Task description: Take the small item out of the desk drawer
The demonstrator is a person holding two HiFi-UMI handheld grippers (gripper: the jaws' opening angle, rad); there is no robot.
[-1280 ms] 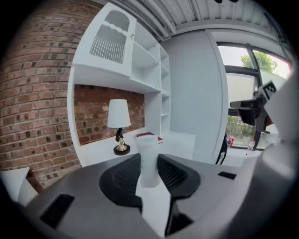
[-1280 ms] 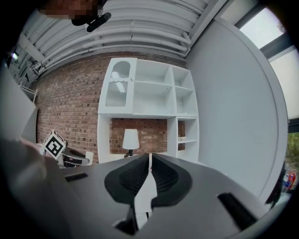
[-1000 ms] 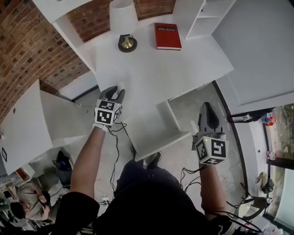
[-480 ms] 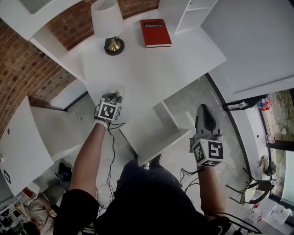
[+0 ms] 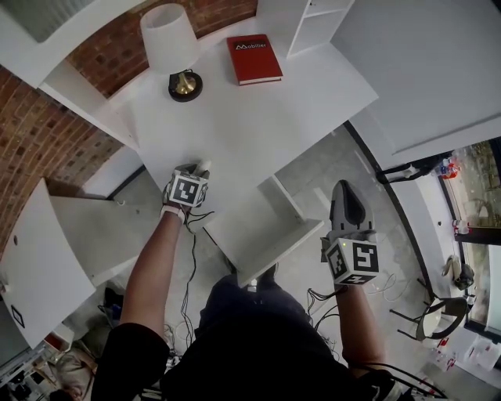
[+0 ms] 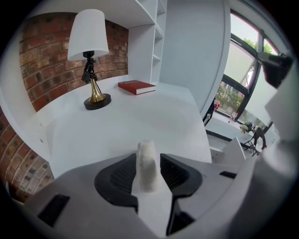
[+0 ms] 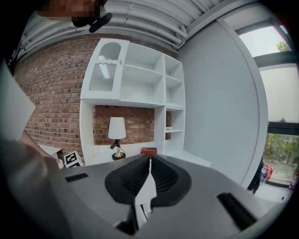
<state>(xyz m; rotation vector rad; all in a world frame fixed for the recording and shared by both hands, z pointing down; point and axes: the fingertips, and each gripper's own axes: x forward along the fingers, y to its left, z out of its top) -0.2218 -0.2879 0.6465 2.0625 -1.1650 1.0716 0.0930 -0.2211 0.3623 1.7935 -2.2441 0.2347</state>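
My left gripper (image 5: 193,168) hangs over the near edge of the white desk top (image 5: 258,125), shut on a small white item (image 5: 203,166). In the left gripper view the item (image 6: 146,164) is a pale, rough lump standing upright, pinched between the two dark pads of the left gripper (image 6: 147,175). The desk drawer (image 5: 283,249) is pulled out below the desk edge, and its white inside shows nothing. Right of the drawer, above the floor, my right gripper (image 5: 349,196) is shut with nothing in it. Its jaws (image 7: 149,161) meet in the right gripper view.
A lamp with a white shade and brass base (image 5: 170,43) and a red book (image 5: 254,59) stand at the back of the desk. White shelving (image 5: 313,23) rises at the back right and a brick wall (image 5: 47,133) runs behind. A white cabinet (image 5: 70,235) is at the left.
The left gripper with the white item has shifted a little to the right over the desk edge. The right gripper stays beside the open drawer. The head view has swung.
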